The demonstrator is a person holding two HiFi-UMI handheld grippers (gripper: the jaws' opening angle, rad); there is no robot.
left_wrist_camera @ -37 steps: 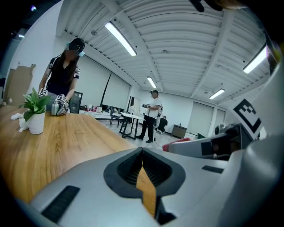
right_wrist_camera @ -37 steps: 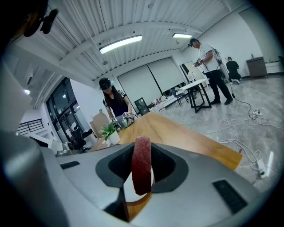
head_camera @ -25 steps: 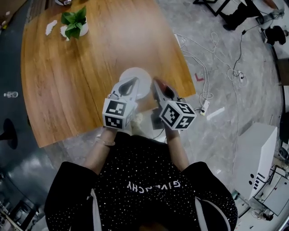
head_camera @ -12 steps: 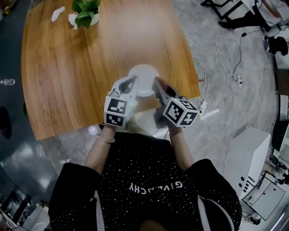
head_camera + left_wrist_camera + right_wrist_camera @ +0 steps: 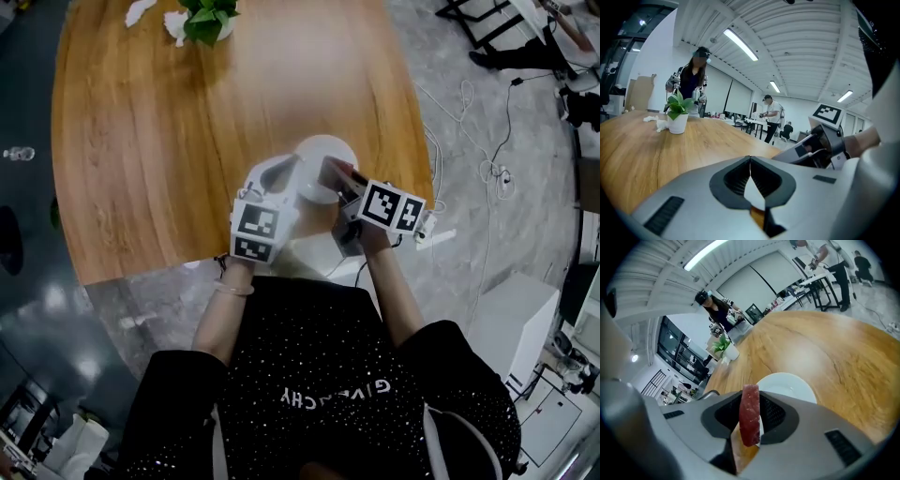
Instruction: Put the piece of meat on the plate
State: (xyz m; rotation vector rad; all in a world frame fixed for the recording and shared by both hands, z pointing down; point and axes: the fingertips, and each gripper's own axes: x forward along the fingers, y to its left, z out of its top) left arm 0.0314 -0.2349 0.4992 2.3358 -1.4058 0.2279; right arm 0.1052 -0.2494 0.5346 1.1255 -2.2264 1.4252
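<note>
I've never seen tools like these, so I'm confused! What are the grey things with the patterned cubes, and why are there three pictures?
A person stands at a wooden table with a grabbing tool in each hand. The cubes are part of the tools. One picture comes from a camera on the person's head, looking down. The other two come from cameras riding on each tool, looking along its two jaws. On the table are a white plate and, farther off, a potted plant. The right gripper pinches a red piece of meat close by the plate. The left gripper is shut and empty.
</note>
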